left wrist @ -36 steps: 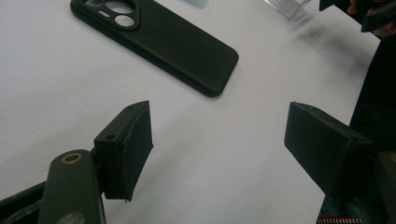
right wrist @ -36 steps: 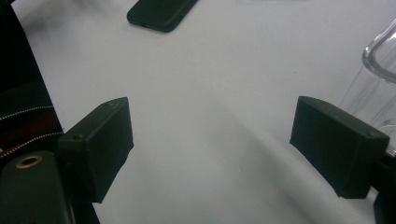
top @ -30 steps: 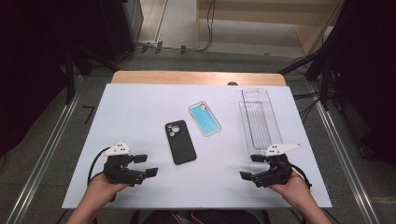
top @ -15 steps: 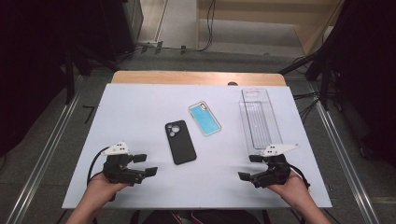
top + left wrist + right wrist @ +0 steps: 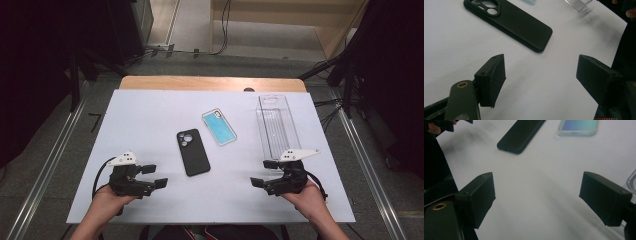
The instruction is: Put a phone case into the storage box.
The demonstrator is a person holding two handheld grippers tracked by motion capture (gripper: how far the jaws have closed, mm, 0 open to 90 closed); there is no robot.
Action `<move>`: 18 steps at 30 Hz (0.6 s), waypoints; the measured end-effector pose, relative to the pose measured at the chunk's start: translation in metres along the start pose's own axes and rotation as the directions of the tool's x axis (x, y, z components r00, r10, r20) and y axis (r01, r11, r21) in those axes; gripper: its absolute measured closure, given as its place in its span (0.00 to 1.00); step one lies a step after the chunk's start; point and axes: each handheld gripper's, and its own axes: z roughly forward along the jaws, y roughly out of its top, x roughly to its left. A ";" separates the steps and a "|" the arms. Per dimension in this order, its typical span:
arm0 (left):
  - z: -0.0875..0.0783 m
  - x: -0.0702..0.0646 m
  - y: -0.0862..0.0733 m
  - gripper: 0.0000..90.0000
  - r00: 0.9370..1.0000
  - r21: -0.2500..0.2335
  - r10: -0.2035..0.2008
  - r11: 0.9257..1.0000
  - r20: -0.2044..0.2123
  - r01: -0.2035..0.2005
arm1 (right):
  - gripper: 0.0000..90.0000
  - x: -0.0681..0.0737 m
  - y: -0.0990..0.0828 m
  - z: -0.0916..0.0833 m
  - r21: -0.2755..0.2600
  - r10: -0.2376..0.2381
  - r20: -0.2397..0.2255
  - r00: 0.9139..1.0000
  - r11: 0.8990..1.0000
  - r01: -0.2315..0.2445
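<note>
A black phone case lies back-up at the middle of the white table, its camera cutouts at the far end; it also lies ahead of the jaws in the left gripper view and the right gripper view. A phone in a clear case lies screen-up just right of it. My left gripper rests open near the front left, jaws pointing right with nothing between them. My right gripper rests open near the front right, jaws pointing left, also empty.
A clear plastic tray lies lengthwise at the right of the table, just beyond my right gripper. A wooden strip runs along the table's far edge. The floor and cables lie beyond.
</note>
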 end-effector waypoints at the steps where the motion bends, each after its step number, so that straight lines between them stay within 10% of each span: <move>1: 0.000 0.000 0.000 0.27 1.000 0.000 0.000 1.000 -0.001 0.000 | 0.13 0.000 0.001 0.000 -0.007 0.001 0.005 1.000 1.000 -0.001; 18: 0.000 0.000 0.000 0.27 1.000 0.005 -0.001 1.000 -0.001 0.001 | 0.13 0.013 0.023 0.017 0.000 -0.029 0.031 0.999 1.000 0.029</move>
